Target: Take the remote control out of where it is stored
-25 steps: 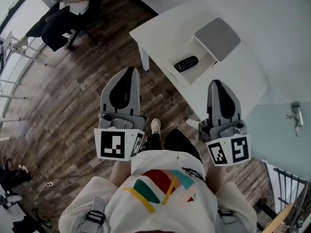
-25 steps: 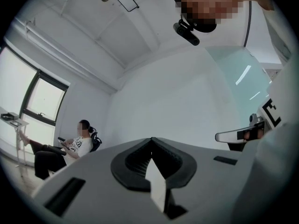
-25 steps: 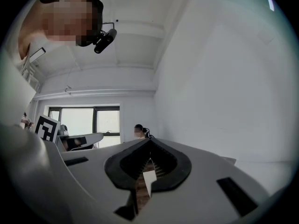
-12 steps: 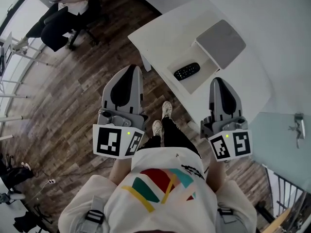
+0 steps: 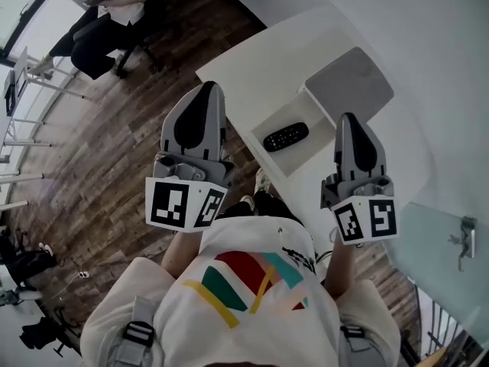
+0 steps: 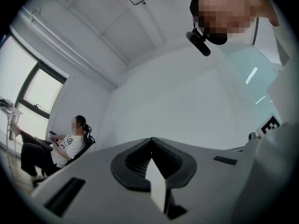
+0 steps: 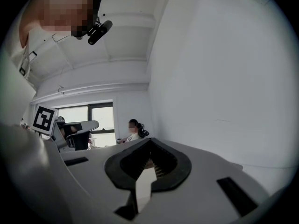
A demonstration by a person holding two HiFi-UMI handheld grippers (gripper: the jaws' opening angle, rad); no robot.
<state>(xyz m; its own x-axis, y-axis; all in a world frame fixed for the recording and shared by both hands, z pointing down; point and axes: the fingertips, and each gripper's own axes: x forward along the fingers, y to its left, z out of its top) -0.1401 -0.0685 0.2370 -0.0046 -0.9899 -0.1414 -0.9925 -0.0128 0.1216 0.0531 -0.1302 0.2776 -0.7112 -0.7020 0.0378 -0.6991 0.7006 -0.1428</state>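
The black remote control (image 5: 286, 137) lies in a shallow open white box (image 5: 269, 115) on the white table (image 5: 260, 60). A grey lid (image 5: 350, 85) rests just behind the box. My left gripper (image 5: 205, 90) hangs over the floor at the table's near edge, left of the box, jaws closed with nothing in them. My right gripper (image 5: 351, 121) is over the table to the right of the remote, also shut and empty. Both gripper views look level at white walls. In them the left gripper (image 6: 152, 141) and right gripper (image 7: 149, 141) show closed tips, and the remote is hidden.
A person sits on an office chair (image 5: 114, 6) at the far left on the wooden floor (image 5: 99, 151). A glass panel (image 5: 443, 243) stands at the lower right. My own shoes (image 5: 262, 180) are close to the table's edge.
I have stepped closer to the table. Both grippers moved forward: the right one now reaches over the tabletop beside the box, the left one is at the table's edge. Both stayed shut.
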